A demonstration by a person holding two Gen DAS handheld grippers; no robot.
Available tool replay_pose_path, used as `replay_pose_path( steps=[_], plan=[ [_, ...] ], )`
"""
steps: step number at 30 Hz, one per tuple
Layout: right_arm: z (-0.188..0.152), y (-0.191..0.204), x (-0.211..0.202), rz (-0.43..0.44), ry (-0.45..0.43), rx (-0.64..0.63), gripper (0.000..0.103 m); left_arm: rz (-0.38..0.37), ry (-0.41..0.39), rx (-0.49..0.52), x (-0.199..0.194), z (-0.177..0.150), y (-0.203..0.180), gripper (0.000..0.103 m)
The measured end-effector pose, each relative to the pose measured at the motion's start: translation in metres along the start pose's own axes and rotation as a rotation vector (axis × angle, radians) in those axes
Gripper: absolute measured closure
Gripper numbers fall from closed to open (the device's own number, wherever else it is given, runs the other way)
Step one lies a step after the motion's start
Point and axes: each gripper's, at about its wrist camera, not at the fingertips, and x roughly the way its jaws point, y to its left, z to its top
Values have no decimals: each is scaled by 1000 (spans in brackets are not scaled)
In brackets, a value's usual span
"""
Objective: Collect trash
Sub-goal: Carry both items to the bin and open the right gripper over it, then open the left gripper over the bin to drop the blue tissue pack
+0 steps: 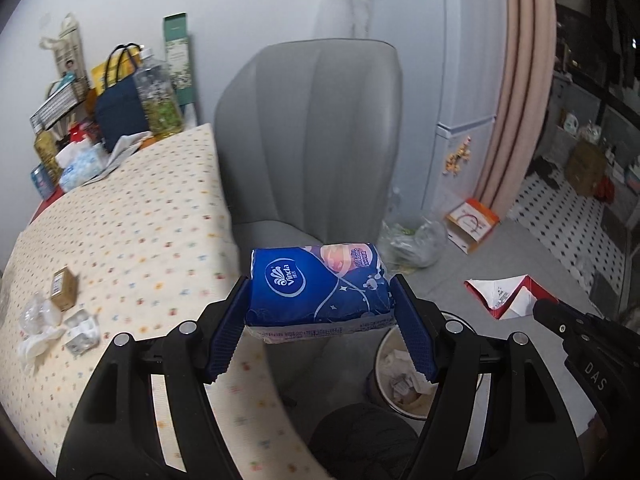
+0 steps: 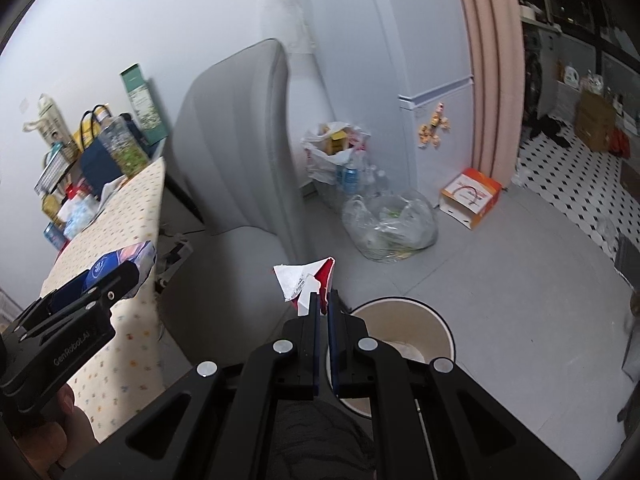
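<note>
Grey floor (image 2: 500,280) below: left hand-held gripper (image 1: 320,308) clamps tissue pack (image 1: 316,288), right hand-held gripper (image 2: 323,300) pinches carton scrap (image 2: 308,280).

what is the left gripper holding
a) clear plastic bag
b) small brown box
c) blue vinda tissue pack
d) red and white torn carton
c: the left gripper has its jaws clamped on both ends of the blue Vinda tissue pack; the torn carton is in the right gripper.

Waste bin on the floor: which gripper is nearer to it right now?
Right. The right gripper, shut on a red-and-white carton, hangs beside the waste bin rim. The left gripper, clamping a blue tissue pack, sits further off by the table edge.
</note>
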Motion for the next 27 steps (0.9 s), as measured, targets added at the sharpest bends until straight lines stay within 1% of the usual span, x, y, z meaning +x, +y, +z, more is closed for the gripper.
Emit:
replay_pose_path(
  steps=[3,6,9,11,13,17,19,22,23,25,26,27],
  plan=[
    [2,-12,3,-25,-4,9,93,-11,11,22,7,2,-14,33],
    [2,-25,4,-45,-15,31,68,-20,20,43,14,4,-28,33],
    [2,-40,3,-65,-22,55,68,-32,29,63,20,6,-43,33],
    [2,-50,2,-77,-24,73,64,-42,36,77,24,5,-51,33],
    [0,-59,0,-92,-31,89,56,-53,45,94,29,4,-61,33],
    [-1,-77,-8,-115,-48,118,52,-82,64,131,36,2,-85,33],
    [-2,-87,-12,-135,-58,136,47,-97,67,146,37,3,-94,33],
    [-3,-101,-17,-159,-68,160,46,-143,69,164,38,5,-111,33],
    [-3,-105,-18,-164,-70,168,46,-187,76,168,38,6,-117,32],
    [-3,-113,-19,-178,-72,183,46,-207,83,194,38,7,-127,28],
    [-4,-116,-19,-183,-72,189,46,-206,81,211,37,7,-131,19],
    [-5,-118,-20,-186,-71,192,46,-205,75,219,36,7,-132,13]
  ],
)
